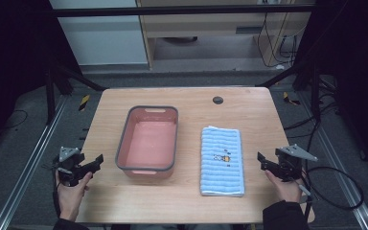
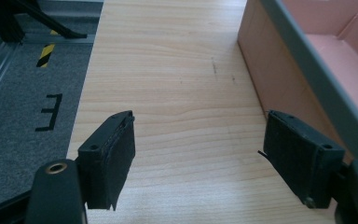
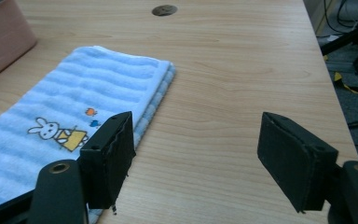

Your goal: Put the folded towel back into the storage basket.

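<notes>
A pink tub with a grey rim stands left of centre on the wooden table. To its right lies a folded blue striped towel with a small rabbit picture. My left gripper hovers at the table's left edge, jaws open and empty, just left of the tub. My right gripper is held at the right edge, open and empty, a short way right of the towel. In the two gripper views the left gripper and the right gripper have bare wood between their jaws.
A dark round cable hole sits near the table's far edge. Metal rails run along the floor on both sides. A black cable loops on the floor at the right. Bare wood lies in front of the tub and towel.
</notes>
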`<state>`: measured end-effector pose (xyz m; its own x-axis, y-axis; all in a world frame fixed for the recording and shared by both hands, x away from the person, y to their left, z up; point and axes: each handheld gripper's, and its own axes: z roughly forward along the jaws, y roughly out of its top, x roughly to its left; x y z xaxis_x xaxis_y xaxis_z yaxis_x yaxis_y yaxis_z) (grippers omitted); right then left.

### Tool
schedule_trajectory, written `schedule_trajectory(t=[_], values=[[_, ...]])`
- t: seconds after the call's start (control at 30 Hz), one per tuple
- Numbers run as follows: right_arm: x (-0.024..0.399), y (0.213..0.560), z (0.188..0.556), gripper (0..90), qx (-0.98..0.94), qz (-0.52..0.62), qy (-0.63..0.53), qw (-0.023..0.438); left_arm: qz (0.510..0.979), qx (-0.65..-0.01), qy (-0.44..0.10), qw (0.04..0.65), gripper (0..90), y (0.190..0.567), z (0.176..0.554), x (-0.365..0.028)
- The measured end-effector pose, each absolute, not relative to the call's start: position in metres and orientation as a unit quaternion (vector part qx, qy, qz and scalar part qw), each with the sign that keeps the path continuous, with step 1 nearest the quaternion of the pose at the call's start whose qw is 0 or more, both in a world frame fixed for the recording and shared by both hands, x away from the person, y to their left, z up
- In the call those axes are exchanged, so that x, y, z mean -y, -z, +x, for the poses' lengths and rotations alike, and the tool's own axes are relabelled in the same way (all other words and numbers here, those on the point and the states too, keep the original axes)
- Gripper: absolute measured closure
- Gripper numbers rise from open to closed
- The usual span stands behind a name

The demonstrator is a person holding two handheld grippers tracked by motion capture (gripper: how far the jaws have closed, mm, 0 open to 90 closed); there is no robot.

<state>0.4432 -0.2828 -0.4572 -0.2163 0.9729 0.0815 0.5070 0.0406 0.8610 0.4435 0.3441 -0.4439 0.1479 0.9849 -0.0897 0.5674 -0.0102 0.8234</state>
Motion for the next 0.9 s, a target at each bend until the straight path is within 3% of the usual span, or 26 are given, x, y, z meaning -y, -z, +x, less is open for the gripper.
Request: schedule_trajectory(t=[0.9], values=[[0.267, 0.433, 0.446, 28.0, -0.686, 0.511, -0.433, 0.284, 0.659, -0.542, -0.280, 0.441, 23.7, 0.416, 0.429, -0.312]])
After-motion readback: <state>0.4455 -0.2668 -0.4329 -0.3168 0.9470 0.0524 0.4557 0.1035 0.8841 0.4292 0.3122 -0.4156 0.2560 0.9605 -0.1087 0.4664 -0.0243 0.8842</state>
